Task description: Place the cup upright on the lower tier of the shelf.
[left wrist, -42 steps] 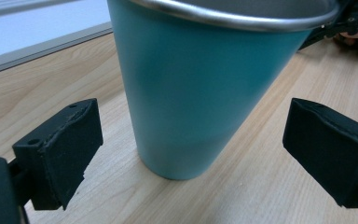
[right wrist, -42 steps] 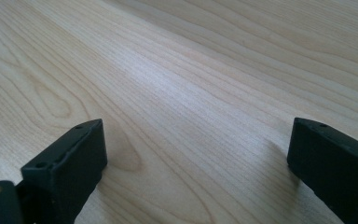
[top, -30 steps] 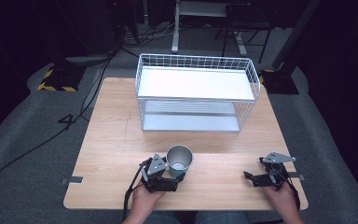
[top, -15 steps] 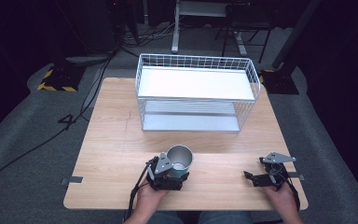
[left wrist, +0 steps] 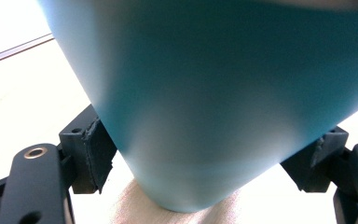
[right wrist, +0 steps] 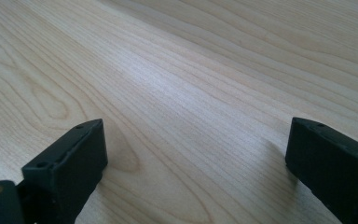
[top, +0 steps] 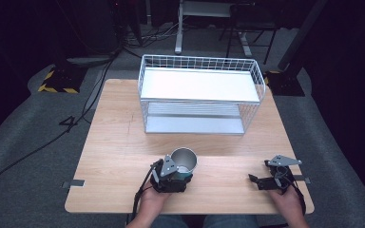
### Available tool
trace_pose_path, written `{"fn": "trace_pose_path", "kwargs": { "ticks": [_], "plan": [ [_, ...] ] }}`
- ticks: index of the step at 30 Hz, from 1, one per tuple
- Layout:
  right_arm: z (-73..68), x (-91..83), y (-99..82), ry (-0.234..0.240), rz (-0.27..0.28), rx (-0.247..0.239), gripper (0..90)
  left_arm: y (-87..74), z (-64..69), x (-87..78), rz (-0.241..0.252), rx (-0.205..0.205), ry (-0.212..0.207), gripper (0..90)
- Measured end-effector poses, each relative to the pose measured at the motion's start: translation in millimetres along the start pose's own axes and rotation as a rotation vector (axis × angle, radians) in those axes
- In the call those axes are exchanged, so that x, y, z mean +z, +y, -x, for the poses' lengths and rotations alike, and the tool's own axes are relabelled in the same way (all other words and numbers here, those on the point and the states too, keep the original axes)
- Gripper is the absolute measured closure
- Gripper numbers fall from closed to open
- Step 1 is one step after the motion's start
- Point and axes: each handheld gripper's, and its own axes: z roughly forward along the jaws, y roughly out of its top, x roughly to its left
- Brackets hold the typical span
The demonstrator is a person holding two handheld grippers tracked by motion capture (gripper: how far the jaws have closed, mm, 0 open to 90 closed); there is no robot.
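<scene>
Left claw straddles the cup on the wooden table.

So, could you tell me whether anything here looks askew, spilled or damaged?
Nothing stands out. The cup stands upright on the table between the left gripper's jaws, the rack sits square, and the right gripper is open over bare wood.

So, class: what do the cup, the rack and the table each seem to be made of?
Cup: likely metal, with a shiny silvery inside and a smooth, matte teal coat outside. Rack: thin white-coated wire grid with flat white shelves, probably metal. Table: light wood or a wood-look laminate, since grain lines show; which one is unclear.
</scene>
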Motion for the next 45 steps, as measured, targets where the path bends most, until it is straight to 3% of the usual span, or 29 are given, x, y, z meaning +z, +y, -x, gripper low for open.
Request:
{"fn": "trace_pose_path", "kwargs": {
  "ticks": [13, 22, 36, 43, 45],
  "plan": [
    [0.4, -0.1, 0.0, 0.000, 0.001, 0.004, 6.4, 4.1, 1.7, -1.0, -0.009, 0.007, -0.019, 22.5],
    [0.4, -0.1, 0.0, 0.000, 0.001, 0.003, 6.4, 28.3, -0.7, -4.7, -0.025, 0.028, 0.004, 22.6],
    [0.4, -0.1, 0.0, 0.000, 0.001, 0.003, 6.4, 65.0, -15.2, -0.3, -0.006, 0.032, 0.020, 22.6],
    [0.5, -0.1, 0.0, 0.000, 0.001, 0.003, 6.4, 77.9, -24.5, 12.0, 0.021, 0.009, 0.029, 22.5],
    [0.4, -0.1, 0.0, 0.001, 0.001, 0.003, 6.4, 82.0, -27.8, 15.9, 0.025, -0.015, 0.028, 22.5]
  ]
}}
